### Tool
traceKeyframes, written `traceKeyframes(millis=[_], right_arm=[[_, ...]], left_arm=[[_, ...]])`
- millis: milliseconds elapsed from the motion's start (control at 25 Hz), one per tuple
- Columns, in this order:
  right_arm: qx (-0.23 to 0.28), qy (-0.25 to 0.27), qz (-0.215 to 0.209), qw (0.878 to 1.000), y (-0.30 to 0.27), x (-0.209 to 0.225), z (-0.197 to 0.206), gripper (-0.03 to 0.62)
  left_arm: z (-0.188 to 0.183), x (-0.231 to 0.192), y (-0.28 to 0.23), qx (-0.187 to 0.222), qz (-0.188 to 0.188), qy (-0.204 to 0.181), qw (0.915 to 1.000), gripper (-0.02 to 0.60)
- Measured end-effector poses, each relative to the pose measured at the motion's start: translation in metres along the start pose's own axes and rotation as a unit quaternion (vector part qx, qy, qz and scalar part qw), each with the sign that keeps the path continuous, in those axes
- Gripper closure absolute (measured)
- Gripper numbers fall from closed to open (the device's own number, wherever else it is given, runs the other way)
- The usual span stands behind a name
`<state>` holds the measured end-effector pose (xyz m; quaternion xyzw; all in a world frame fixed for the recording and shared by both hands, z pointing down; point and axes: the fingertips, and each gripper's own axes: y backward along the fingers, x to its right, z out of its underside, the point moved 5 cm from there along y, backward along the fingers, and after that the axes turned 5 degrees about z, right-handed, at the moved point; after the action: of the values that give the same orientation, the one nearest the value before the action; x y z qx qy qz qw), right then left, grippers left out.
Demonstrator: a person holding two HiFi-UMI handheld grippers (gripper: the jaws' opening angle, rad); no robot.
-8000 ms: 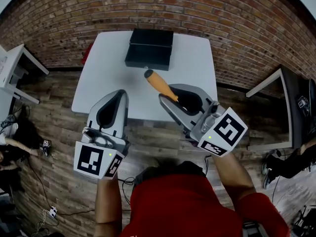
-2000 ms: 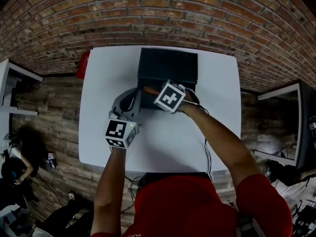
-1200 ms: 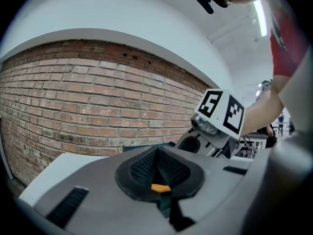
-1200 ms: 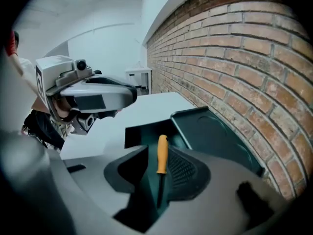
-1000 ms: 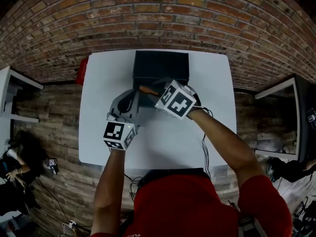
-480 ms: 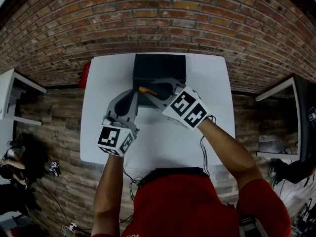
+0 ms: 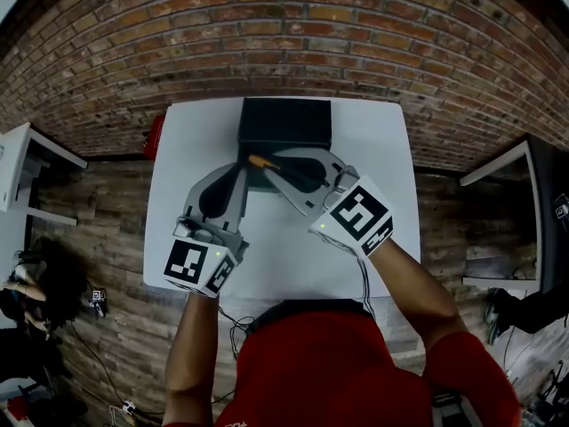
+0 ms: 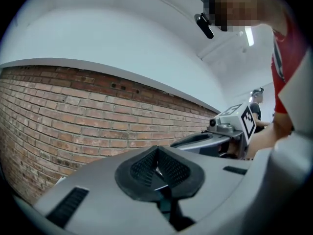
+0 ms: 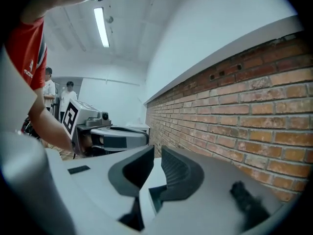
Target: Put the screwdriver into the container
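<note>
The black container [image 7: 284, 121] stands at the far middle of the white table [image 7: 382, 149]. The screwdriver's orange handle [image 7: 259, 161] shows at the container's front left edge, with a short dark length behind it. Whether it lies fully inside I cannot tell. My right gripper [image 7: 277, 169] hovers just in front of it, jaws a little apart. In the right gripper view that gripper [image 9: 156, 161] has nothing between its pads. My left gripper [image 7: 233, 171] is to the left, beside the container's front corner. It [image 8: 157, 159] is shut and empty.
A red object [image 7: 153, 136] sits at the table's left edge. A brick wall [image 7: 284, 25] runs behind the table. A white desk [image 7: 22, 163] stands at the left and a dark desk [image 7: 524, 212] at the right, on a wood floor.
My right gripper carried the screwdriver to the container, let go and drew back toward me. The orange handle stays at the container's front edge. My left gripper also drew back slightly.
</note>
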<state>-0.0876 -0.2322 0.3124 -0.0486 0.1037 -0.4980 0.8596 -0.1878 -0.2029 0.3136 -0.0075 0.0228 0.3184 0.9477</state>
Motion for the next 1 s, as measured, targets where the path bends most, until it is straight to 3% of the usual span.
traceKeyframes(millis=[560,1000], right_arm=[[0.126,-0.012,0.009,0.992,0.048,-0.026,-0.038,0.553],[0.15,-0.03,0.015,0.988,0.079,-0.039,-0.042,0.56]], left_arm=[[-0.026,0.044,0.016,0.026,0.024,-0.017,0.9992,0.568],[-0.034,0.069,0.027,0.041,0.028,-0.004,0.9988,0.568]])
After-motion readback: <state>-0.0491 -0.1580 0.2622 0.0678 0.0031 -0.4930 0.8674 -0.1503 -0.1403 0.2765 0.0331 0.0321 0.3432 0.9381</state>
